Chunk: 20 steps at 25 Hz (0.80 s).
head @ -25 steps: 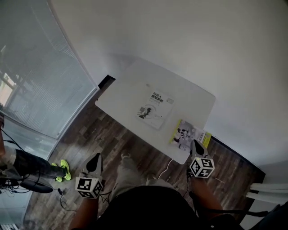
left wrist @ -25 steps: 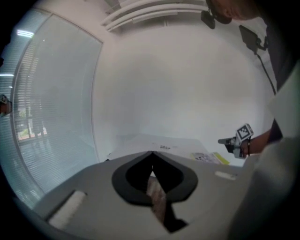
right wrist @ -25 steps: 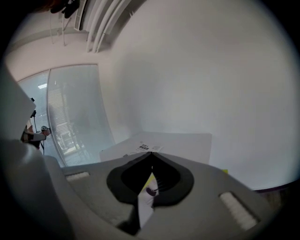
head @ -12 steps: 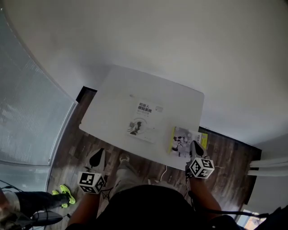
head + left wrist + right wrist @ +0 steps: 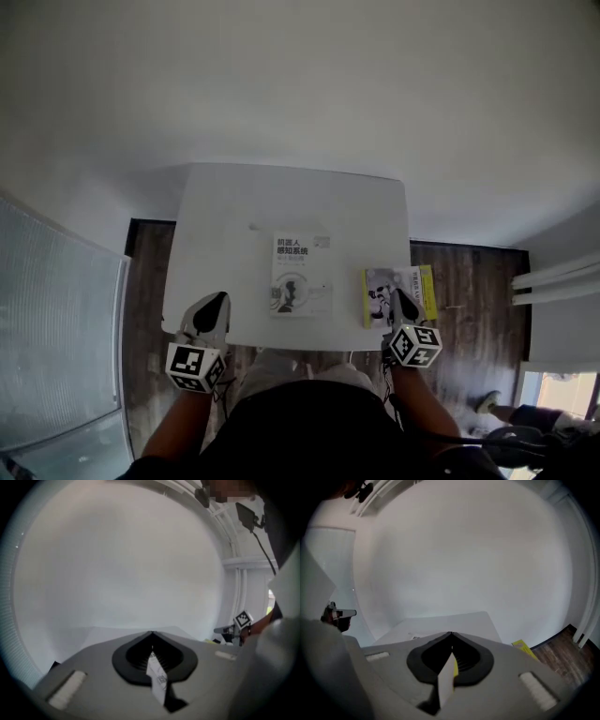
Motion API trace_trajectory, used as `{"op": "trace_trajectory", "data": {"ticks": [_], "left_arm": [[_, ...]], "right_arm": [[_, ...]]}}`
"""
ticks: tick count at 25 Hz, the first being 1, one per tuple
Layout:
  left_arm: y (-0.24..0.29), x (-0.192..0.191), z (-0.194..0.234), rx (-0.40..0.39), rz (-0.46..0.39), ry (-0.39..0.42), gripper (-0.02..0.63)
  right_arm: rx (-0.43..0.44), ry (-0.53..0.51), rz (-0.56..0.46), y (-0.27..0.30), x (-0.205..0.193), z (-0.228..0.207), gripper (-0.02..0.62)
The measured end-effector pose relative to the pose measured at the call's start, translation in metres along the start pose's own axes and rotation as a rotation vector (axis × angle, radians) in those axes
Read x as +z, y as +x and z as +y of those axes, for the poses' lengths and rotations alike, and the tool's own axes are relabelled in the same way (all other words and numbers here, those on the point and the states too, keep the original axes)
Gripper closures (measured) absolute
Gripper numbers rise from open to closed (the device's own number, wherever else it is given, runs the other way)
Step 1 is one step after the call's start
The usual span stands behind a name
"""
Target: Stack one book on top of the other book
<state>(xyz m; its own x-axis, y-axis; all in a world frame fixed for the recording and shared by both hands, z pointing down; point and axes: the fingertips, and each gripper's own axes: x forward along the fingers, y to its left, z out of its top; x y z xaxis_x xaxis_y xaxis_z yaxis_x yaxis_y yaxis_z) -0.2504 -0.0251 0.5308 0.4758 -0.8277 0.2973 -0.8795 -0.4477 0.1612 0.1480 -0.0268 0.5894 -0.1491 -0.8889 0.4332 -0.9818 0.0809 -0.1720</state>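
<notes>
Left gripper (image 5: 219,298) has swung in from over the floor to the table's (image 5: 234,216) near left edge, fingers pinched together with nothing in them. Right gripper (image 5: 398,294) is closed too and empty, tip over the yellow book (image 5: 375,298) at the near right corner. White book (image 5: 302,274) lies near it, not touching.

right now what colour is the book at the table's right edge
The right-hand book is yellow with a black-and-white picture, clearest in the head view.
</notes>
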Motion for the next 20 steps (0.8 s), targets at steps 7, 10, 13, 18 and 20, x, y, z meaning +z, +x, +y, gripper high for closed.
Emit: {"op": "trace_trajectory", "data": {"ticks": [7, 10, 13, 18, 20], "left_arm": [[0.038, 0.024, 0.032, -0.116, 0.069, -0.009, 0.601], [0.052, 0.024, 0.034, -0.161, 0.099, -0.015, 0.601], [0.068, 0.028, 0.026, -0.218, 0.108, -0.012, 0.601], [0.086, 0.045, 0.002, -0.285, 0.08, 0.02, 0.601], [0.091, 0.049, -0.006, -0.296, 0.077, 0.029, 0.601]], "right_arm": [[-0.091, 0.065, 0.025, -0.006, 0.01, 0.025, 0.594], [-0.12, 0.094, 0.014, -0.023, 0.015, 0.022, 0.593], [-0.189, 0.094, 0.01, -0.042, 0.014, 0.009, 0.593], [-0.261, 0.125, -0.016, -0.062, 0.005, -0.013, 0.593], [-0.272, 0.149, -0.032, -0.065, 0.001, -0.022, 0.593]]}}
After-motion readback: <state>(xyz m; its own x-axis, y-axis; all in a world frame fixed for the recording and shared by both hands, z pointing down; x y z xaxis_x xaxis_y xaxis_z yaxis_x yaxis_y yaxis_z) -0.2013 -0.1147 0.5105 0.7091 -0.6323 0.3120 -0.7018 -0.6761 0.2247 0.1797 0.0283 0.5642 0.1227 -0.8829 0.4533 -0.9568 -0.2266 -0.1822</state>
